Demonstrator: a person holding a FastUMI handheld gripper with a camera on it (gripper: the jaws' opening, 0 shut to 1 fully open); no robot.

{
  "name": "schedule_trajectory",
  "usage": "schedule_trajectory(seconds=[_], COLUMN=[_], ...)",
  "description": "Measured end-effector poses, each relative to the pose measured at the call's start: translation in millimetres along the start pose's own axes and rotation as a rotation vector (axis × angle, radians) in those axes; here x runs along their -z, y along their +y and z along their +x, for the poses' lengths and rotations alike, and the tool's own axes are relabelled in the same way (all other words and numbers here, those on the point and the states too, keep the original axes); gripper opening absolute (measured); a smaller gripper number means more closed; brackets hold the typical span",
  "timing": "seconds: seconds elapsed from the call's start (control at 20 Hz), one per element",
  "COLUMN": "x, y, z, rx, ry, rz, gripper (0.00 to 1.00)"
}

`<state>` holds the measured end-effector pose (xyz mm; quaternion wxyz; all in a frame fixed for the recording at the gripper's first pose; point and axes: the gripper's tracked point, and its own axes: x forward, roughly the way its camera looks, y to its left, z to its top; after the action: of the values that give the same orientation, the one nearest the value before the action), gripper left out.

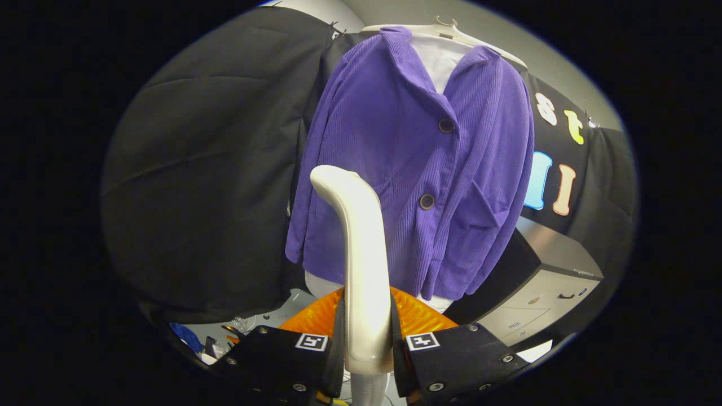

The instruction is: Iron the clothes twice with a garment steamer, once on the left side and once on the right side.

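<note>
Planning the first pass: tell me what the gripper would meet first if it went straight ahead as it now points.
The gripper is shut on the steamer, whose head leads. Straight ahead it would likely meet the purple jacket first, near its lower front by the lower button. How far off that is, I cannot tell.

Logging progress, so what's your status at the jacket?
Tongs shut on steamer handle. Purple jacket hanging just beyond, steamer head short of fabric. Nothing between them.

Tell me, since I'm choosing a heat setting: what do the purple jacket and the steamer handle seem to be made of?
Purple jacket: looks like corduroy or a ribbed knit, matte, with fine vertical ribs; the fibre cannot be told. Steamer handle, clamped between the gripper fingers: likely smooth glossy plastic, cream-white, with soft highlights along its curve.
</note>
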<state>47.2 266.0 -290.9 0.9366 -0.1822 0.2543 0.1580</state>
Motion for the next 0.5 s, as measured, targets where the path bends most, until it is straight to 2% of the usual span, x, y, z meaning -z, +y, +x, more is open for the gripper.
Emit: schedule_trajectory(seconds=[0.5], x=[74.9], y=[5.6], z=[18.6], rx=[-0.031], ry=[0.168], rz=[0.019], gripper=[0.36])
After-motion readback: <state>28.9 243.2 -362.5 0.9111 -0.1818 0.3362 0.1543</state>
